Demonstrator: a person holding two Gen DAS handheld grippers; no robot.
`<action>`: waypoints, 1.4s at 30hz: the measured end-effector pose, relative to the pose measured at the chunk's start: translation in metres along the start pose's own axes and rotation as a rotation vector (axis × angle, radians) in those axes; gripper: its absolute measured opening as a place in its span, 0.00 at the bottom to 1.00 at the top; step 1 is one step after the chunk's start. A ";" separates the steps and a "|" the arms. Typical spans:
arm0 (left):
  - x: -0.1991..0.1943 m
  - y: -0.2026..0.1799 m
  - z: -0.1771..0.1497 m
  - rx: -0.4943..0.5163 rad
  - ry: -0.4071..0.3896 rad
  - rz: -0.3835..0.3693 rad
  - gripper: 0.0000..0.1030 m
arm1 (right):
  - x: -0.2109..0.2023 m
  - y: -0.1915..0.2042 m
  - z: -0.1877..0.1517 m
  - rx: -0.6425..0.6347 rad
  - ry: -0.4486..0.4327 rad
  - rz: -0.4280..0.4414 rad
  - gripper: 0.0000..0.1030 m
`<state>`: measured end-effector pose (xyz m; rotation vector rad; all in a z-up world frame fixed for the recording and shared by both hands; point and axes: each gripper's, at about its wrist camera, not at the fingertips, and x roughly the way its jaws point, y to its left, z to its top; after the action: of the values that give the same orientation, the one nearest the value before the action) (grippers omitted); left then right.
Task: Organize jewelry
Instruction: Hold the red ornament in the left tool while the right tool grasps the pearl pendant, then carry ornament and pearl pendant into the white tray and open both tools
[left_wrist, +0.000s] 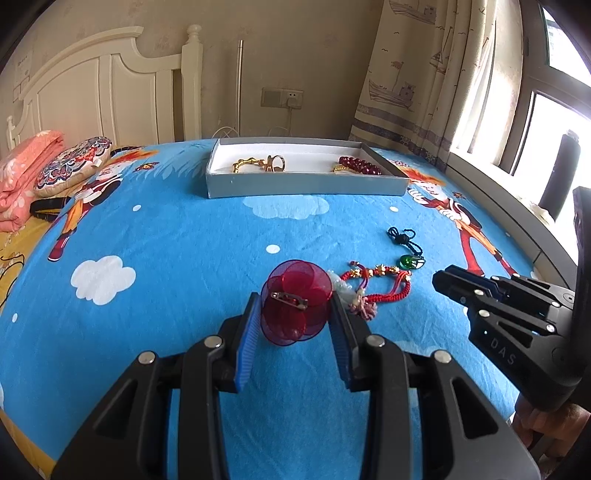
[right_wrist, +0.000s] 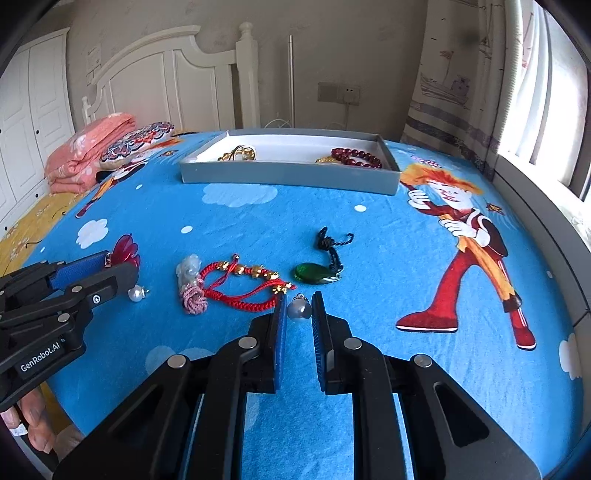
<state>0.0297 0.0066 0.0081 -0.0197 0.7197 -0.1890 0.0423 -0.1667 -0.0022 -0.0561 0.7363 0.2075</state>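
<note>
My left gripper (left_wrist: 295, 310) is shut on a red petal brooch (left_wrist: 295, 295), held just above the blue bedsheet with its pin facing the camera. The right wrist view shows my right gripper (right_wrist: 300, 308) closed on a small pearl pendant (right_wrist: 299, 310) low over the sheet. A second pearl (right_wrist: 137, 294) lies beside the left gripper (right_wrist: 110, 266). Between the grippers lie a red braided bracelet (right_wrist: 243, 286), a pale charm with a pink knot (right_wrist: 188, 280) and a green pendant on a dark cord (right_wrist: 314, 275). A grey box (right_wrist: 288, 179) at the back holds gold pieces and a dark-red bead bracelet (right_wrist: 356, 157).
Folded pink bedding (right_wrist: 85, 155) and a patterned cushion (right_wrist: 140, 142) sit at the back left by the white headboard (right_wrist: 166, 85). A window ledge (right_wrist: 535, 206) and curtain border the bed on the right. A hand (right_wrist: 33, 424) grips the left tool at the bed's near edge.
</note>
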 end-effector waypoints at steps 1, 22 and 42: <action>0.000 0.000 0.001 0.001 0.000 0.000 0.34 | -0.001 -0.001 0.000 0.003 -0.003 0.000 0.15; 0.003 -0.002 0.021 0.027 -0.011 0.031 0.34 | -0.003 -0.012 0.019 0.033 -0.046 -0.004 0.15; 0.037 0.002 0.086 0.071 -0.040 0.065 0.34 | 0.026 -0.030 0.078 0.059 -0.053 -0.002 0.15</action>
<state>0.1143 -0.0023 0.0486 0.0674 0.6727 -0.1517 0.1189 -0.1817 0.0371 0.0047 0.6890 0.1847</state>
